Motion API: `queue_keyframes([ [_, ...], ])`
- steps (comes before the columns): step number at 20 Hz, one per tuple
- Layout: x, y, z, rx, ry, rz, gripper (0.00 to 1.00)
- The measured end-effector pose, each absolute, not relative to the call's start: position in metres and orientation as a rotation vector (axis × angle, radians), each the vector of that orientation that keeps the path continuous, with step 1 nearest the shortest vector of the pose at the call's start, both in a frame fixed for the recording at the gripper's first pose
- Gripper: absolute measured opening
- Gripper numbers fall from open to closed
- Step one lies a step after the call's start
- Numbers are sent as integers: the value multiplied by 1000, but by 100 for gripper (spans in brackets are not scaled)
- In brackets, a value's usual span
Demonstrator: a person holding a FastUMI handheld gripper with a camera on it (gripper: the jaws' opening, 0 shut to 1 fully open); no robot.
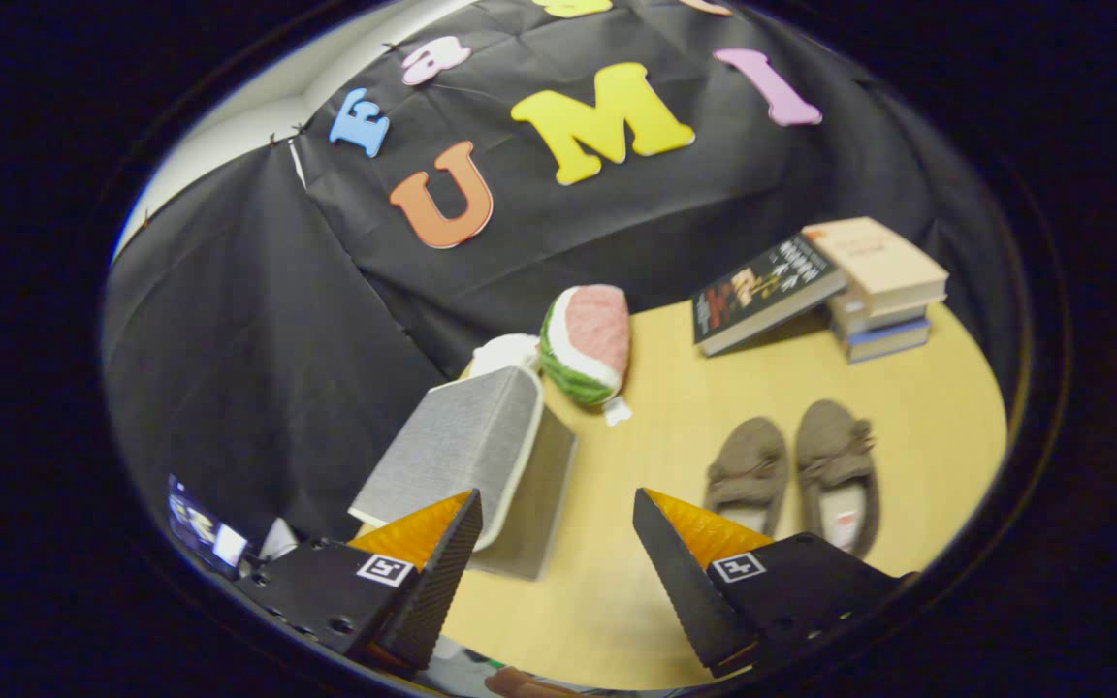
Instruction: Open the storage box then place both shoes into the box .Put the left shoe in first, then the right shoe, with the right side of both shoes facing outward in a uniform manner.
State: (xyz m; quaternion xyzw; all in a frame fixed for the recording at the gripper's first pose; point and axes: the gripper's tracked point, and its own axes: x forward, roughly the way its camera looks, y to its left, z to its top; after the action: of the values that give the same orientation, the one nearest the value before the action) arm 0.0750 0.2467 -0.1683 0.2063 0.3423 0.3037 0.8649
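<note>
Two shoes (796, 475), one storage box (476, 465)

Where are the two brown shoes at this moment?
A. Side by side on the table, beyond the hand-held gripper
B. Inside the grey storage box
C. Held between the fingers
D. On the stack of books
A: both shoes lie side by side on the table, beyond the open, empty hand-held gripper, apart from the storage box.

The tool's (557, 509) left finger hides the storage box's (481, 465) near corner; at five o'clock, the right shoe's (838, 475) heel seems partly covered.
</note>
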Motion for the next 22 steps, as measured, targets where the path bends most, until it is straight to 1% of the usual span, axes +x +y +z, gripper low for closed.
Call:
queue_keyframes([
  [2,81,281,-175,567,827,693,96],
  [8,99,336,-199,743,1005,795,96],
  [10,98,345,-203,812,1047,856,95],
  [13,107,352,-224,860,1111,867,95],
  [17,105,353,-219,991,1148,907,93],
  [19,100,356,-212,1012,1160,912,69],
  [20,99,356,-212,1000,1160,920,65],
  [22,99,353,-204,985,1148,922,65],
])
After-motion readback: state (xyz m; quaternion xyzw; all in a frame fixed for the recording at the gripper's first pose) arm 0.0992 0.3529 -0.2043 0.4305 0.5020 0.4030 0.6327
